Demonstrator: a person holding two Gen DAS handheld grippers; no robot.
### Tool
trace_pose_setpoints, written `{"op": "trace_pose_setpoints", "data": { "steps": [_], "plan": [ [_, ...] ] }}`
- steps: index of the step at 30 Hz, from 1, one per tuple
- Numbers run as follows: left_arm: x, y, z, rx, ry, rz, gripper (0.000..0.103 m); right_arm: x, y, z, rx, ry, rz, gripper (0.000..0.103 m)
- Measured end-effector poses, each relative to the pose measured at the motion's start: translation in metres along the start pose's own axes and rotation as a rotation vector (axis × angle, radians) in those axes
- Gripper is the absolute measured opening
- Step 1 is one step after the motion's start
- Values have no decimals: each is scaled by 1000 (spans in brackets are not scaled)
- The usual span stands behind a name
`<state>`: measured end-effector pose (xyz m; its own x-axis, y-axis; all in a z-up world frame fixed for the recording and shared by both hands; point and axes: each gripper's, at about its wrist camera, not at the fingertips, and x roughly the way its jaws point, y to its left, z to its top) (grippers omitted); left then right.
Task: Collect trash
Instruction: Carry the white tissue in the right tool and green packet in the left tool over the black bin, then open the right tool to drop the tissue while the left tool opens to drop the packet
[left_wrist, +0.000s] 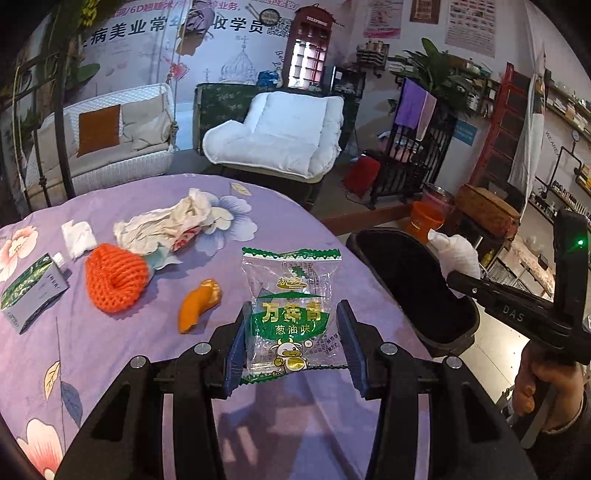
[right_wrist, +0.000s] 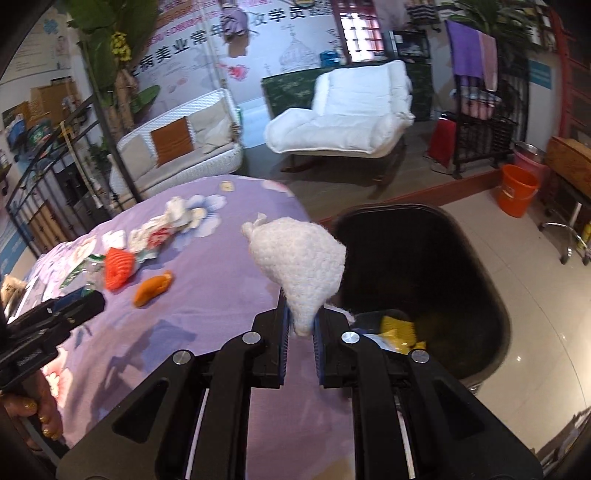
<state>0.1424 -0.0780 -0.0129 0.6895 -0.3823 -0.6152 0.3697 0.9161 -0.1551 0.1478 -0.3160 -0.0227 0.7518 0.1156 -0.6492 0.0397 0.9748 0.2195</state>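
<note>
Between the pads of our left tool (left_wrist: 291, 343) we held a clear snack wrapper (left_wrist: 291, 314) with green print, its jaws half open and pressed on the packet's sides, above the bench (left_wrist: 332, 424) draped in a purple floral cloth. Ahead and to the left of that tool lay an orange peel (left_wrist: 197, 304), an orange foam fruit net (left_wrist: 114, 278), a crumpled wad of tissue paper (left_wrist: 166, 225), a small folded tissue (left_wrist: 77, 234) and a little green-and-grey carton (left_wrist: 31, 293). To its right stood the black trash bin (left_wrist: 417, 280), just beside the bench edge.

Our right tool (right_wrist: 301, 328) was nearly closed, pinching the lower tip of a white foam fruit net (right_wrist: 299, 262) that stuck up from the jaws. Just to the right of that tool and below it the trash bin (right_wrist: 461, 266) stood open on the tiled floor, with yellow scraps (right_wrist: 399, 330) inside. Farther left, the peel (right_wrist: 153, 288) and orange net (right_wrist: 118, 271) rested on the cloth.
</note>
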Motion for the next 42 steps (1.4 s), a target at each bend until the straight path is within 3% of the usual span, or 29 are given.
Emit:
{"op": "trace_pose_setpoints", "data": {
  "steps": [5, 11, 14, 16, 17, 28, 42],
  "plan": [
    [17, -23, 7, 26, 12, -47, 46, 22, -41, 4, 61, 37, -70, 13],
    [34, -42, 9, 60, 39, -74, 46, 62, -73, 0, 129, 113, -90, 13],
    [41, -50, 9, 72, 53, -84, 46, 79, -80, -3, 156, 151, -94, 29],
    [45, -56, 10, 78, 60, -91, 46, 82, -81, -6, 170, 143, -107, 55],
    [47, -58, 11, 80, 64, -94, 46, 81, -81, -7, 176, 137, -110, 57],
    [77, -104, 15, 133, 120, -177, 46, 26, -96, -28, 214, 44, -182, 59],
    [117, -159, 17, 190, 206, -264, 46, -22, -125, -57, 277, 17, -274, 59]
  ]
}}
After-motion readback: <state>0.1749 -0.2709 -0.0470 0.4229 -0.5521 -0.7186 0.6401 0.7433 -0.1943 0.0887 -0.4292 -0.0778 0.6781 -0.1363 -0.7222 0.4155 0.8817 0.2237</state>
